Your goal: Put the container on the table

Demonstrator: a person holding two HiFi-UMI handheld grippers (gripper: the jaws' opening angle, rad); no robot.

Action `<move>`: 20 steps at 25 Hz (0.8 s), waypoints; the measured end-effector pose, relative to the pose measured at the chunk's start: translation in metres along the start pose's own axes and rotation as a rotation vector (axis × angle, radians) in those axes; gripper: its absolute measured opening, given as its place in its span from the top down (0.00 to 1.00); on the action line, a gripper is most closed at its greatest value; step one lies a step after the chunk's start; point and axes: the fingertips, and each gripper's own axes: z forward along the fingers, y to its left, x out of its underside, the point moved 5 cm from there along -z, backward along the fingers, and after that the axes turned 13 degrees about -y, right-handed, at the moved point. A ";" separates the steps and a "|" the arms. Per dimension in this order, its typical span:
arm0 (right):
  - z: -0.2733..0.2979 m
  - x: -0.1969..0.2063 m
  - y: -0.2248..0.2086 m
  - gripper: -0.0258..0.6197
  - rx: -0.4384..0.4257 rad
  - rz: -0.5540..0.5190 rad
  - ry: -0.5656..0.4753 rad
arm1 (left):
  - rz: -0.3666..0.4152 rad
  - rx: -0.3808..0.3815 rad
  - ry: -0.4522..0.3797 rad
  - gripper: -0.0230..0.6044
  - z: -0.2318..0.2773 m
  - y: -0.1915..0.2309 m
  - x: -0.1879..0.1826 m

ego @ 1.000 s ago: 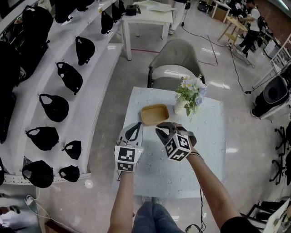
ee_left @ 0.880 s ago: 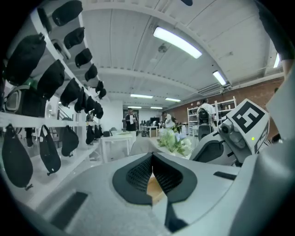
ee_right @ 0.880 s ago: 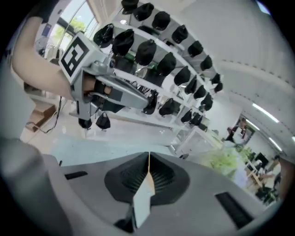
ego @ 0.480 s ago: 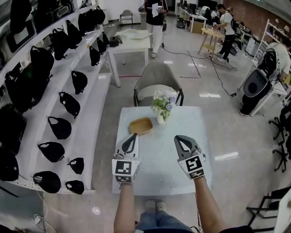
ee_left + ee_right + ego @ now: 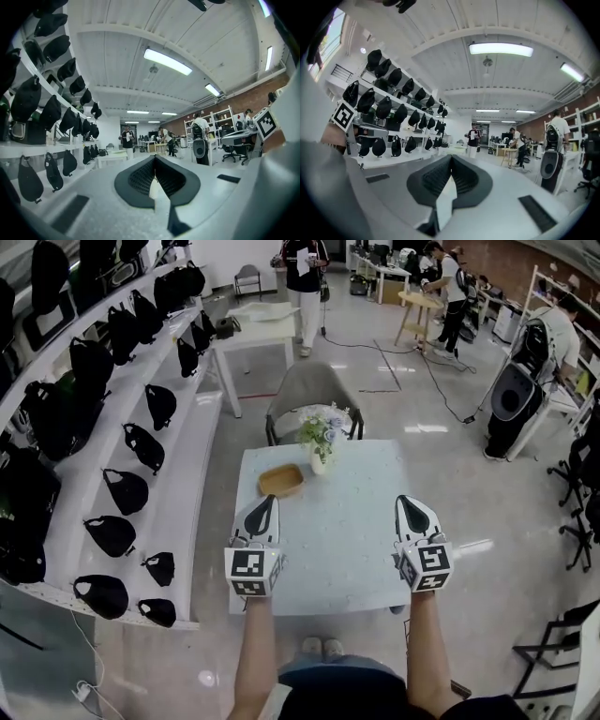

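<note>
A shallow tan wooden container (image 5: pixel 281 480) rests on the white table (image 5: pixel 337 549) near its far left corner, beside a vase of flowers (image 5: pixel 320 438). My left gripper (image 5: pixel 262 515) is held above the table's left side, nearer to me than the container, jaws together with nothing between them. My right gripper (image 5: pixel 412 517) is over the table's right edge, also shut and empty. In both gripper views the black pads (image 5: pixel 155 176) (image 5: pixel 451 180) meet and point level across the room, so the container is out of their sight.
A grey chair (image 5: pixel 311 390) stands behind the table. White tiered shelves with several black bags (image 5: pixel 127 491) run along the left. A second white table (image 5: pixel 255 329), people (image 5: pixel 302 263) and a black speaker (image 5: pixel 509 395) are farther back.
Both grippers drew back from the container and spread apart, the right one moving far to the right. The head view rose, showing more of the room.
</note>
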 end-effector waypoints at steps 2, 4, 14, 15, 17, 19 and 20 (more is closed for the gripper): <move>-0.012 -0.002 -0.007 0.96 0.038 0.021 -0.019 | 0.004 0.006 -0.011 0.95 -0.006 -0.004 -0.004; -0.022 -0.005 -0.013 0.96 0.067 0.031 -0.038 | 0.016 0.020 -0.028 0.95 -0.010 -0.008 -0.007; -0.037 -0.012 -0.019 0.96 0.092 0.058 -0.075 | 0.013 0.037 -0.034 0.95 -0.023 -0.014 0.001; -0.037 -0.012 -0.019 0.96 0.090 0.061 -0.075 | 0.013 0.033 -0.035 0.95 -0.023 -0.014 0.000; -0.038 -0.011 -0.018 0.96 0.086 0.060 -0.072 | 0.011 0.028 -0.034 0.95 -0.024 -0.013 0.000; -0.038 -0.009 -0.018 0.96 0.084 0.055 -0.067 | 0.007 0.027 -0.032 0.95 -0.024 -0.012 0.001; -0.038 -0.008 -0.017 0.96 0.083 0.052 -0.063 | 0.006 0.027 -0.032 0.95 -0.024 -0.012 0.001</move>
